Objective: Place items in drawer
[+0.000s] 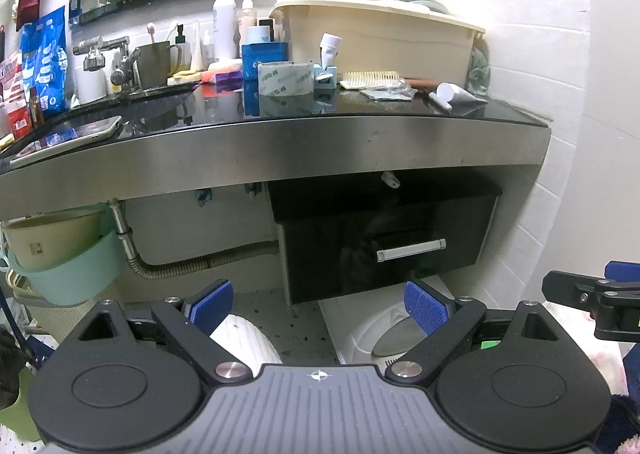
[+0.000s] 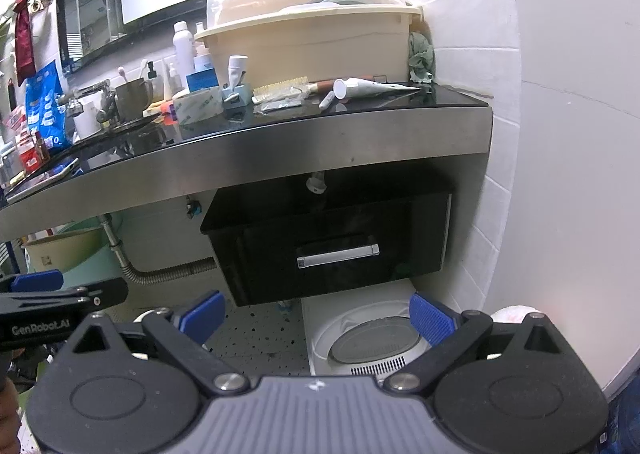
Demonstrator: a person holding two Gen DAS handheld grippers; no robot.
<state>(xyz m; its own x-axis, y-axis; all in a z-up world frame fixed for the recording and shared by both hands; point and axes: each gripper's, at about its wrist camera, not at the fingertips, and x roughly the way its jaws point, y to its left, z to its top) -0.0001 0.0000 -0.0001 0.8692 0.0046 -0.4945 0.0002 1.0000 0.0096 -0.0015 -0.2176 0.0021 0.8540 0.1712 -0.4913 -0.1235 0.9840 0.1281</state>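
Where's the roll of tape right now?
The roll of tape stands on the black countertop, left of the small blue holder and in front of the blue box; in the right wrist view it sits left of centre.

"GenRobot.AI" on left tongs (image 2: pixel 100 296) body.

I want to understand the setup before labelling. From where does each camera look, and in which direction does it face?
Left wrist: sits on the left gripper, low, facing the closed drawer under the counter; its open blue-padded fingers show, plus the right gripper at the right edge.
Right wrist: sits on the right gripper, same direction, nearer the tiled wall; its open fingers show, plus the left gripper at the left edge.
Shared: drawer, counter, tape roll, beige tub.
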